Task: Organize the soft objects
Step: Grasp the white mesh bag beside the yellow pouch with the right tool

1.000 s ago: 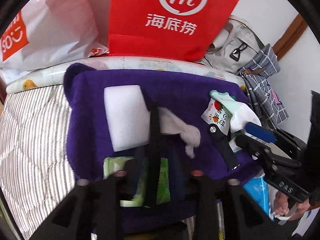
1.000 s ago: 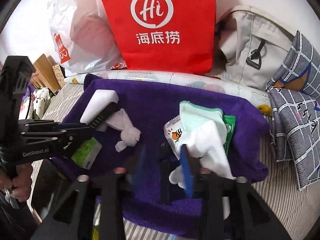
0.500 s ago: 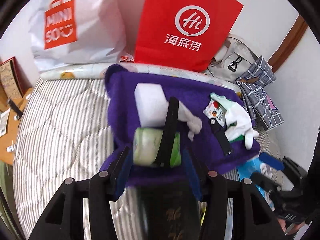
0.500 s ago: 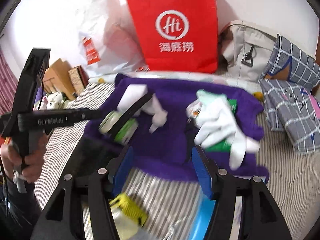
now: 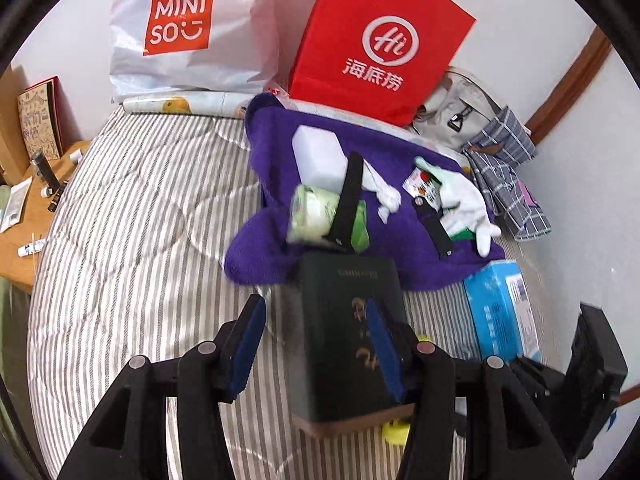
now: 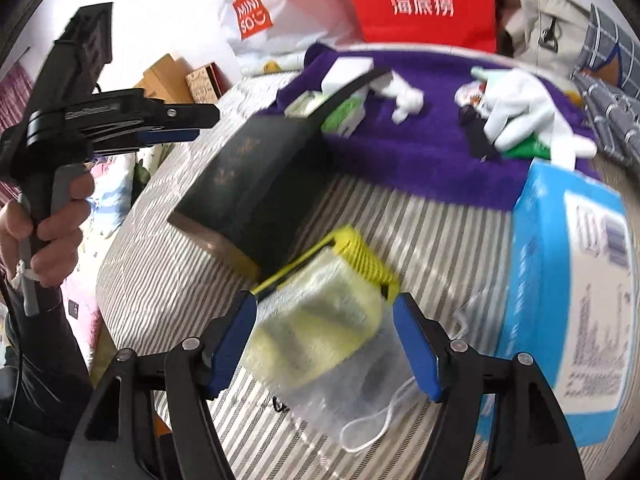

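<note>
Along the far edge of the striped bed, a purple towel is spread out with most of the soft stuff on it: a white foam block, a green tissue pack just in front of it, a crumpled white tissue, a snack packet and a white glove over toward the towel's right end. A black strap lies across the tissue pack, and a second black strap sits beside the glove.

Closer to the near edge there's a dark green box with gold lettering, a light blue box to its right, and a yellow cloth in a clear drawstring pouch next to a yellow clip.

Left tool has its blue pads spread apart with nothing pinched; the dark green box shows between them but the pads aren't pressing on it. Right tool has just been opening up, and its pads now stand wide on either side of the pouch without squeezing it.

Behind the towel, a red paper bag, a white Miniso bag and a grey backpack stand against the wall. From the right wrist view, a hand grips the left tool's handle off the bed's left side.
</note>
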Tool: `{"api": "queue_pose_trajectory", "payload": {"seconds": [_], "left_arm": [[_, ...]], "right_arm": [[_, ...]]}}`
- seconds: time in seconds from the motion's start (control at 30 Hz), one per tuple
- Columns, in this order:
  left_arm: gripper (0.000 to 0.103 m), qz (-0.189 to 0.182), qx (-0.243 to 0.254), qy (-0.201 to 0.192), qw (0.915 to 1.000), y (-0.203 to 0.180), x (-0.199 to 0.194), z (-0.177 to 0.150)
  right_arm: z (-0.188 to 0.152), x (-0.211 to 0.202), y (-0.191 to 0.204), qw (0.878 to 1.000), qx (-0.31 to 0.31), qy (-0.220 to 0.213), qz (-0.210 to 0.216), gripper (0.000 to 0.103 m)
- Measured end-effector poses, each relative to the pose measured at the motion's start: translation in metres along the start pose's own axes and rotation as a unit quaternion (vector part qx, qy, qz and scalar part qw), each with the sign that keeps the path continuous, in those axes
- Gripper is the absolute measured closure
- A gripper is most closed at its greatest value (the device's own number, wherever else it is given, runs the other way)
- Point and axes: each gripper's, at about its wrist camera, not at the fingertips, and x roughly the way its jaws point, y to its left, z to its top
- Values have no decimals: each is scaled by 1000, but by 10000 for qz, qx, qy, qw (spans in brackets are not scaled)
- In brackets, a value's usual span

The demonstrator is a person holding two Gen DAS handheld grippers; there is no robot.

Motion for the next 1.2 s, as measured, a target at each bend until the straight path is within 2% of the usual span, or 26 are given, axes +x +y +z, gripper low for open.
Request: {"api": "queue_pose_trajectory", "payload": {"seconds": [0.1,0.27,0.4,0.43,0.5,0.53,0.57,0.6,0.67,0.8,1.0,1.03,1.07,1.2], "left_arm": [[53,-19,26,8,10000,0,-2,-7],[53,-23,46,43,10000,1,-4,-18],[53,-22,17,65,10000,4,-4,-25],[53,-29,5,78,10000,5,-3,-26],[53,-49,-16,112,9999,6,-1,-28],[53,-57,-14,132,9999,6,0,-30],[53,-59,-5,149,9999,5,1,-31],[53,-60,2,154,9999,5,1,-32],[53,-78,1,160,9998,5,1,-35],[53,-41,26,185,9998,5,-3,-42],[53,-39,28,145,9999,4,-13,-54],[53,-43,24,141,9999,3,-14,-56],[53,-36,18,141,9999,2,-16,-59],[53,-11,71,123,9999,-4,-22,-71]], "right_arm": [[2,4,-2,10000,10,-44,-82,30],[3,26,1,9992,-26,297,-253,29],[-5,27,1,9993,102,297,-191,30],[-7,27,0,9992,139,305,-215,32],[-11,25,-1,9986,132,240,-459,52],[-12,24,-1,9978,103,226,-612,58],[-13,22,-1,9972,107,222,-705,71],[-15,20,-1,9974,141,210,-678,78],[-18,16,-1,9971,125,115,-743,86],[-25,3,3,9966,66,-42,-824,89],[-33,-22,5,9971,93,-400,-636,89],[-35,-23,4,9973,127,-409,-593,90],[-36,-23,3,9975,145,-413,-561,96],[-50,-36,3,9971,205,-533,-512,97]]}}
